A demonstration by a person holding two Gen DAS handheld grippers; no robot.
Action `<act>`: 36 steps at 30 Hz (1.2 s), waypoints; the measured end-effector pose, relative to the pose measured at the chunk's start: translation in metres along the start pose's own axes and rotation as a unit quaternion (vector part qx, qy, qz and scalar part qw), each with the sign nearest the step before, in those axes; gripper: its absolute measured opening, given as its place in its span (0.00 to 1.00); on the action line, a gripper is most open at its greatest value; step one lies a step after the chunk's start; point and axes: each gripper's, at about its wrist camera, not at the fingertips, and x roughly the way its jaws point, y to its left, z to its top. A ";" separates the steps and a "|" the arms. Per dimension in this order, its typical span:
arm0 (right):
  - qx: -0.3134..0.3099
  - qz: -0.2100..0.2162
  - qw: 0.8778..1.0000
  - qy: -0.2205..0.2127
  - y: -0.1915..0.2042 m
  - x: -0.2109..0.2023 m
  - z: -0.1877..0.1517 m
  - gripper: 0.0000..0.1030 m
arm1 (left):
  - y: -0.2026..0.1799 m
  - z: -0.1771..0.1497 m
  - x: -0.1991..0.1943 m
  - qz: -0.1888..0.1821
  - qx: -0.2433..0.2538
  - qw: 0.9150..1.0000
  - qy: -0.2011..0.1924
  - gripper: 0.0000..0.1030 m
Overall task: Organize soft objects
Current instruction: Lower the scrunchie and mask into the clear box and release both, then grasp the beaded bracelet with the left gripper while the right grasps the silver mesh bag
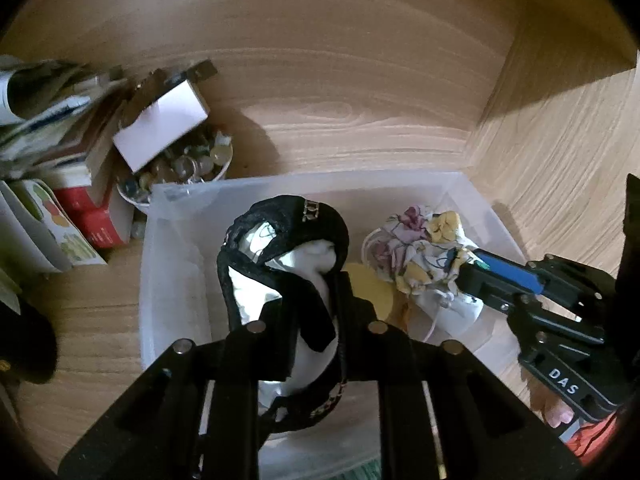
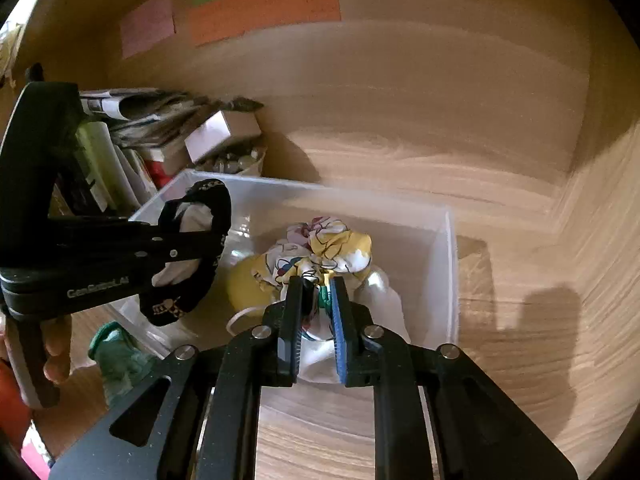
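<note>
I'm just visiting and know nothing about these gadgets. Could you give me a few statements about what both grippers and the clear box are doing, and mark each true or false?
1. The left gripper holds a black-and-white garment. True.
2. The right gripper is wide open and holds nothing. False: it is closed on a floral cloth.
3. Both items are over the clear plastic bin. True.
4. The bin is opaque red. False: it is see-through.
5. A tub of coins sits behind the bin's left corner. True.
</note>
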 end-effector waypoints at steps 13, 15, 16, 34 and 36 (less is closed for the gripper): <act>-0.001 -0.029 0.999 -0.018 0.003 -0.014 -0.003 0.60 | -0.010 -0.012 -0.043 0.022 0.009 0.999 -0.044 0.55; -0.004 -0.036 0.999 -0.029 0.004 -0.022 -0.002 0.66 | -0.012 -0.014 -0.056 0.026 0.014 0.998 -0.056 0.59; -0.006 -0.038 0.999 -0.035 0.005 -0.027 -0.001 0.68 | -0.014 -0.016 -0.064 0.030 0.018 0.997 -0.065 0.61; -0.025 -0.018 0.994 -0.100 0.023 -0.109 -0.031 0.88 | -0.037 -0.079 -0.128 0.052 0.019 0.991 -0.120 0.97; -0.023 -0.011 0.995 -0.096 0.023 -0.112 -0.041 0.88 | -0.040 -0.090 -0.126 0.053 0.021 0.992 -0.112 0.96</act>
